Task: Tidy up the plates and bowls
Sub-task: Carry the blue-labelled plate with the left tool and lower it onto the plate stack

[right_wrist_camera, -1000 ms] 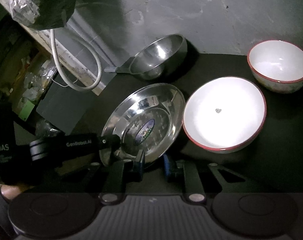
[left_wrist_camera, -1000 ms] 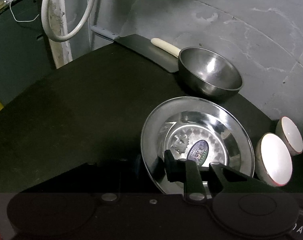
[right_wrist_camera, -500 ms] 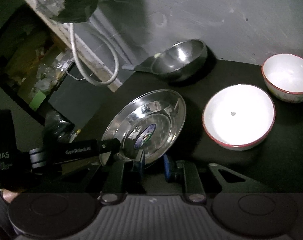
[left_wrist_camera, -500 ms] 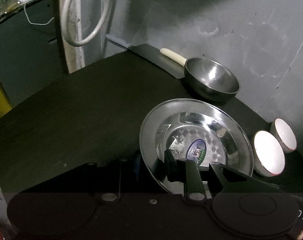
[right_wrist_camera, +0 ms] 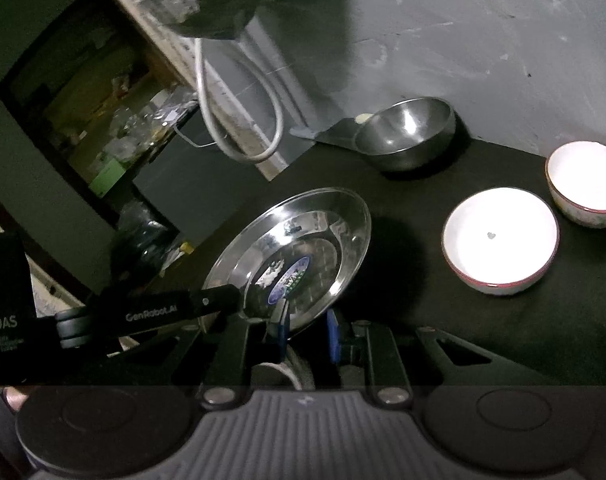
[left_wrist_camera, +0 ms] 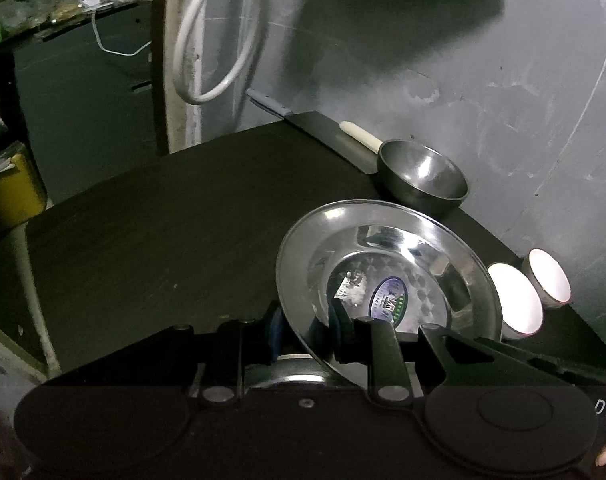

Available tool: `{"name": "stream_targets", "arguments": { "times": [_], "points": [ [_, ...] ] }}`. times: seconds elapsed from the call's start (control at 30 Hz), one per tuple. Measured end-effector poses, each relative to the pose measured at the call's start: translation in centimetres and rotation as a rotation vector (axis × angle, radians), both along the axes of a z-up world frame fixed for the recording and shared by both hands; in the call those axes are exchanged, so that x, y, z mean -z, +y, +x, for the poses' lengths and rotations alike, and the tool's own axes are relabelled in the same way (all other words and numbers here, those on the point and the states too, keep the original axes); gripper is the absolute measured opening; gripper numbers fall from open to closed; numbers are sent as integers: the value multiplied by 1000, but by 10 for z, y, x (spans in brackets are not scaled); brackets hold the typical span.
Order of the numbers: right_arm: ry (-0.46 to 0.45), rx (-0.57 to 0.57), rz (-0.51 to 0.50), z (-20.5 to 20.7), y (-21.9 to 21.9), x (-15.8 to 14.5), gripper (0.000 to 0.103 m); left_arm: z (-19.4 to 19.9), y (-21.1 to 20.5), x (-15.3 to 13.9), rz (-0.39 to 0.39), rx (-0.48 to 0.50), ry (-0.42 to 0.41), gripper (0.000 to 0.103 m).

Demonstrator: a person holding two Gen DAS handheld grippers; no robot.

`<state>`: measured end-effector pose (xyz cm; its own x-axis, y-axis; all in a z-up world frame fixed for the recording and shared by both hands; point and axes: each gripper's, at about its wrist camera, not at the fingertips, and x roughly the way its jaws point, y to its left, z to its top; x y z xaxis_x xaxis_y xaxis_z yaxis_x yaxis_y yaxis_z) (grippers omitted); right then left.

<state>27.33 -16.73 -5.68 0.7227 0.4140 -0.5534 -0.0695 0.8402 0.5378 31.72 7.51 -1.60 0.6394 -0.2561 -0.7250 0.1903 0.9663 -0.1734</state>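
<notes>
Both grippers pinch the same steel plate by its near rim, and the plate sits tilted above the dark table, its far edge raised, with a shadow under it on the table top. The left gripper has one pad under the rim and the other inside the dish; in the right wrist view its black arm reaches in from the left to the plate's left edge. The right gripper clamps the rim between its 2 blue pads, narrowly set. A blue oval sticker lies at the plate's centre. Beyond the plate, against the grey wall, stands a steel bowl, upright and apart from the plate. Behind that bowl a flat dark blade with a pale handle lies along the table's back edge. To the right stand 2 white bowls with red rims: the larger bowl nearer, the smaller bowl just beyond it, close together but whether they touch is unclear. A white cable loop hangs on the post at the left.
</notes>
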Motion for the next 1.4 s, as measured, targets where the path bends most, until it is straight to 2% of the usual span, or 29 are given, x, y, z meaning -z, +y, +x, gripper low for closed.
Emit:
{"name": "stream_targets", "arguments": {
  "times": [0.4, 0.83, 1.4],
  "points": [
    [-20, -107, -17, -30, 17, -14, 22, -52, 26, -7, -30, -109, -10, 26],
    [-1, -205, -26, -53, 41, -14, 22, -92, 49, -3, -8, -190, 5, 26],
    [82, -244, -5, -62, 45, 0, 22, -108, 54, 12, 28, -206, 70, 27]
  ]
}}
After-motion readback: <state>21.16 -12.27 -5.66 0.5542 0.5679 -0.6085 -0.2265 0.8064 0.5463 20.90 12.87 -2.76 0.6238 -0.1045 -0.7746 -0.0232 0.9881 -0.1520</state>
